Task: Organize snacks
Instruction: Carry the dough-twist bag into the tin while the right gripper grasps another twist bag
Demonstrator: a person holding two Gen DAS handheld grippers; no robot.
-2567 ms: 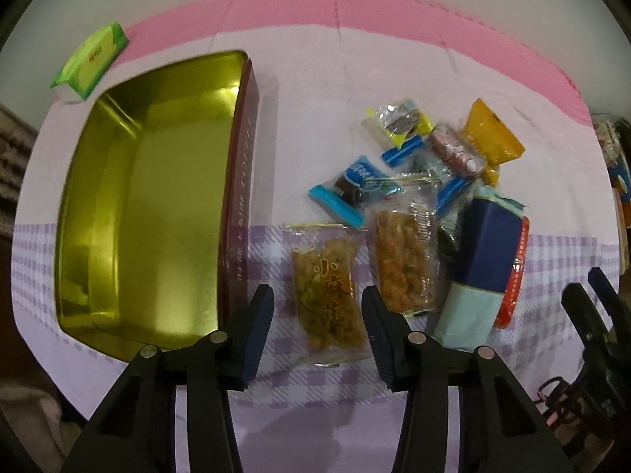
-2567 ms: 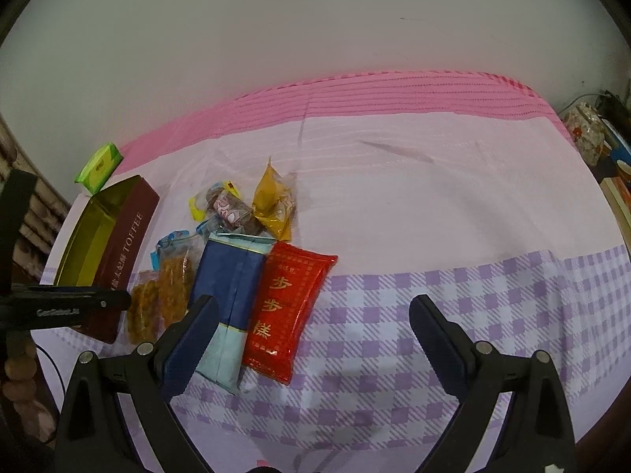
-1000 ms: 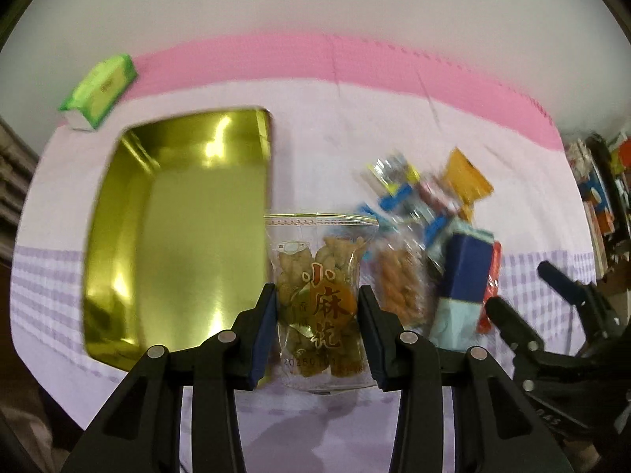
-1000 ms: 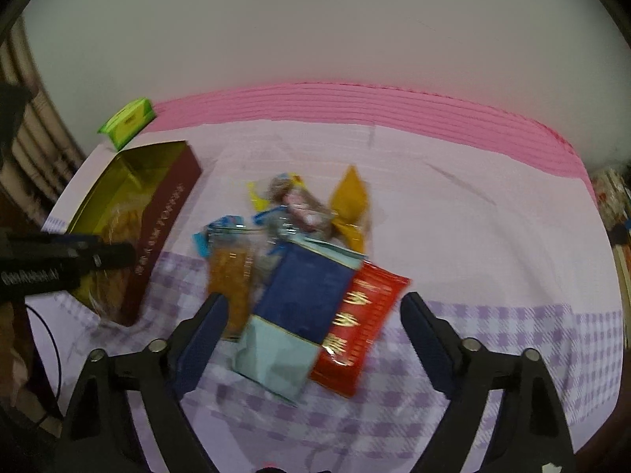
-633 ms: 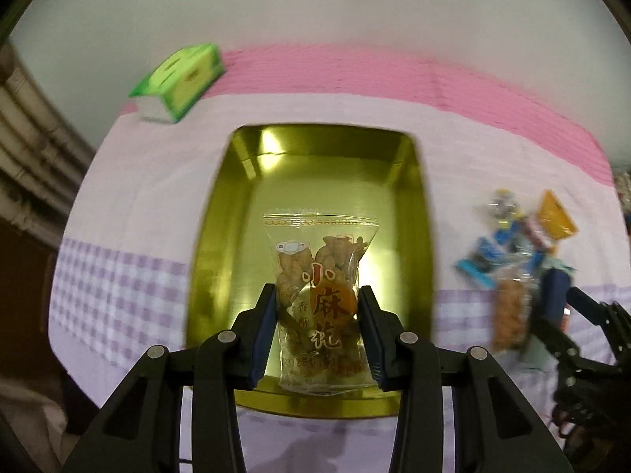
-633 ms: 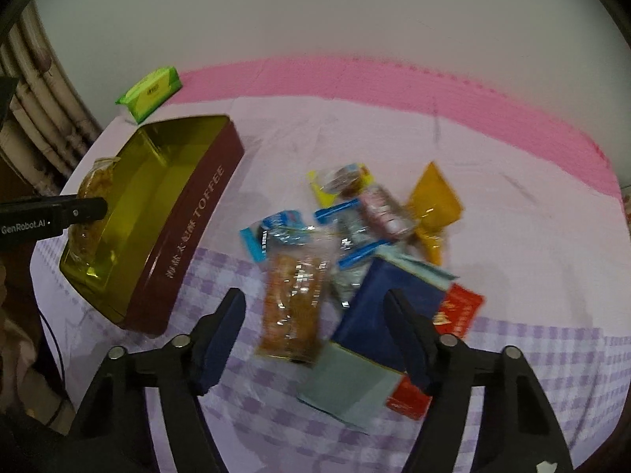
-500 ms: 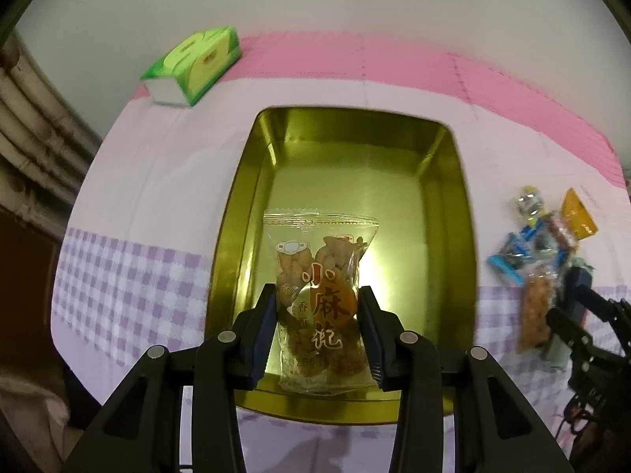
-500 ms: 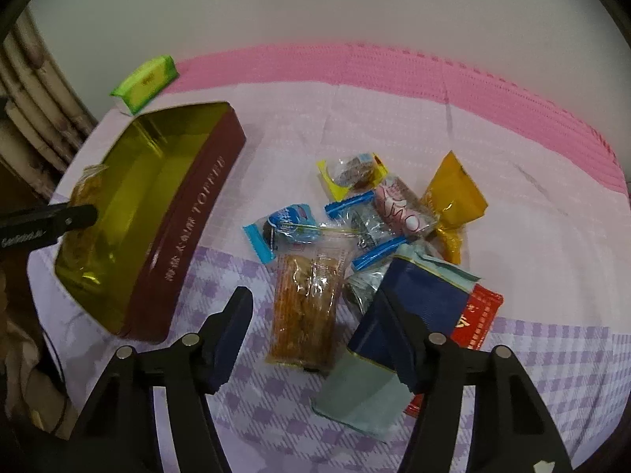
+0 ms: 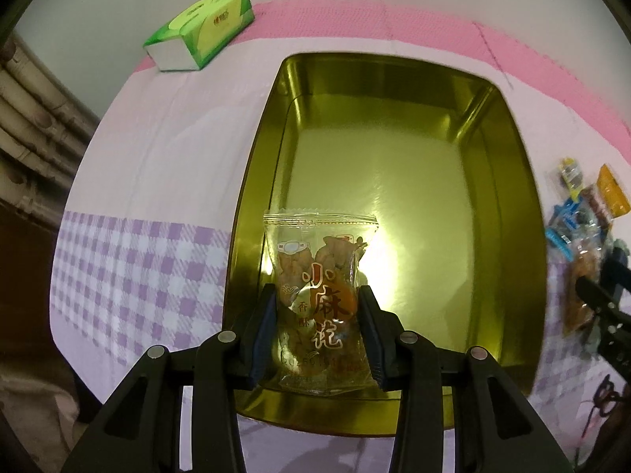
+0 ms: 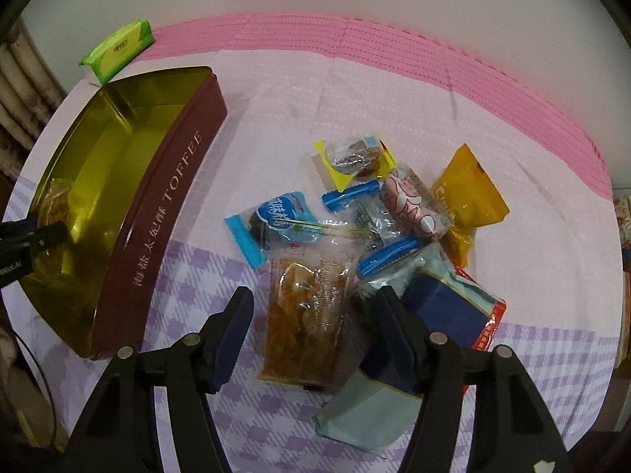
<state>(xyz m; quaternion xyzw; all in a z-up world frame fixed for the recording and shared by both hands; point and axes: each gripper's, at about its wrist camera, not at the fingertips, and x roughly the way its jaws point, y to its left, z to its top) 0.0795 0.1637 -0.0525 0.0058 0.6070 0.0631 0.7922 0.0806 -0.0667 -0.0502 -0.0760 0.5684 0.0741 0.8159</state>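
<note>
My left gripper [image 9: 317,295] is shut on a clear snack packet with red lettering [image 9: 315,295] and holds it over the near end of the gold toffee tin [image 9: 508,149]. In the right wrist view the tin [image 10: 165,213] is at the left, with the held packet [image 10: 55,201] at its near-left end. My right gripper [image 10: 311,311] is open, its fingers on either side of a clear packet of orange fried snacks [image 10: 303,323] lying on the cloth. Behind it lies a pile of small snacks: a blue wrapped one [image 10: 276,216], a yellow wrapped one [image 10: 351,157], an orange pouch [image 10: 467,201], a dark blue pack [image 10: 430,315].
A green tissue pack [image 9: 201,27] lies beyond the tin's far left corner, also in the right wrist view [image 10: 118,49]. The table is covered by a pink and purple-checked cloth [image 10: 355,79]. A wall runs behind. Pipes or a radiator [image 9: 27,118] stand at the left edge.
My left gripper closed on the snack packet, lifted it and carried it left over the tin. My right gripper moved left and down to straddle the orange snack packet.
</note>
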